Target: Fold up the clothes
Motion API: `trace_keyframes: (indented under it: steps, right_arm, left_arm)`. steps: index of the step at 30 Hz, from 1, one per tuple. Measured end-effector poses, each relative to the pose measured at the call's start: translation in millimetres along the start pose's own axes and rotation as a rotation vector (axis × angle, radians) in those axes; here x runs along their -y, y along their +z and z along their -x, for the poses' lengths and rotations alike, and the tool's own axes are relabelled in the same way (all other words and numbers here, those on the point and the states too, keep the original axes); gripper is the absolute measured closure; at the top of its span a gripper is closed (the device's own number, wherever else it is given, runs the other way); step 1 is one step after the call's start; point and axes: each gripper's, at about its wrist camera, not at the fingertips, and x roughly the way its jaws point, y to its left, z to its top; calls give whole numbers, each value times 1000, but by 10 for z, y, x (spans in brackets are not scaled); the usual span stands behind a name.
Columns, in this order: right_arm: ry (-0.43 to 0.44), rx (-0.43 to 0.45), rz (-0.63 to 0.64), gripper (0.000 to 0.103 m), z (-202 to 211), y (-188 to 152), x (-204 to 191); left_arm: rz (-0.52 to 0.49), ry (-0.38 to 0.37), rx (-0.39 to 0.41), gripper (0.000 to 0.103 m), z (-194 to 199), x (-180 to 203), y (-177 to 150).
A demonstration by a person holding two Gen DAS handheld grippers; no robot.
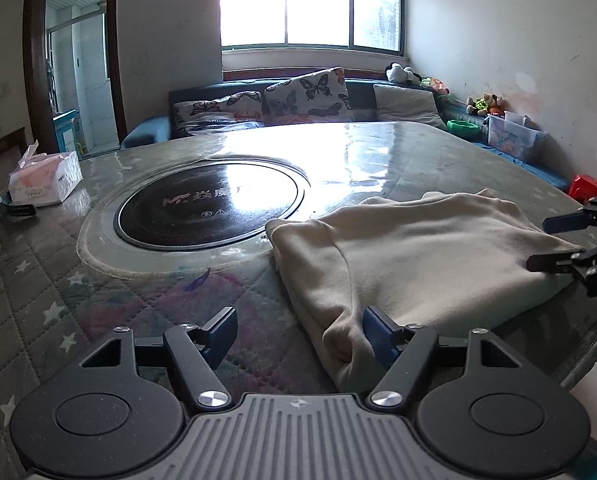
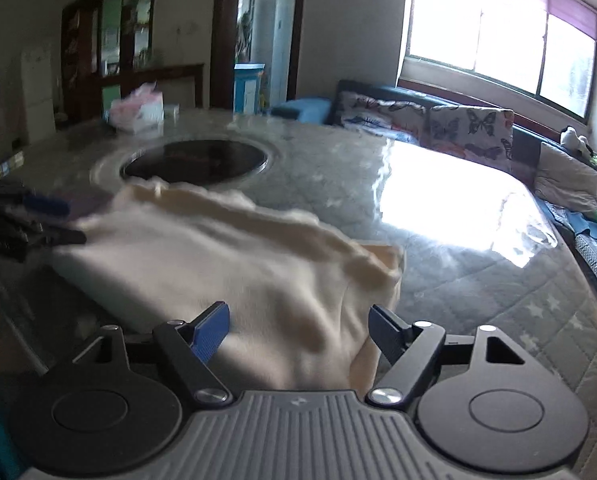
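A cream garment [image 1: 410, 256] lies folded on the round table near its front edge; it also shows in the right wrist view [image 2: 226, 268]. My left gripper [image 1: 300, 332] is open at the garment's near left corner, with its right finger [image 1: 380, 338] against the cloth's folded edge. My right gripper [image 2: 298, 332] is open over the garment's right end, with cloth lying between its fingers. The right gripper shows at the right edge of the left wrist view [image 1: 546, 242]. The left gripper shows at the left edge of the right wrist view [image 2: 64, 220].
The table [image 1: 98, 320] has a quilted star-pattern cover under clear plastic and a round black cooktop [image 1: 208, 204] in its middle. A tissue pack [image 1: 44, 178] sits at the far left. A sofa with butterfly cushions [image 1: 306, 94] and toys stand behind.
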Motion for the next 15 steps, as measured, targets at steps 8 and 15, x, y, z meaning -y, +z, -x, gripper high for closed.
trace_keyframes:
  steps: [8, 15]
  right_arm:
    - [23, 31, 17, 24, 59, 103, -39]
    - [44, -18, 63, 24, -86, 85, -146]
  left_arm:
    - [11, 14, 28, 30, 135, -74, 64]
    - [42, 12, -6, 28, 75, -111, 6]
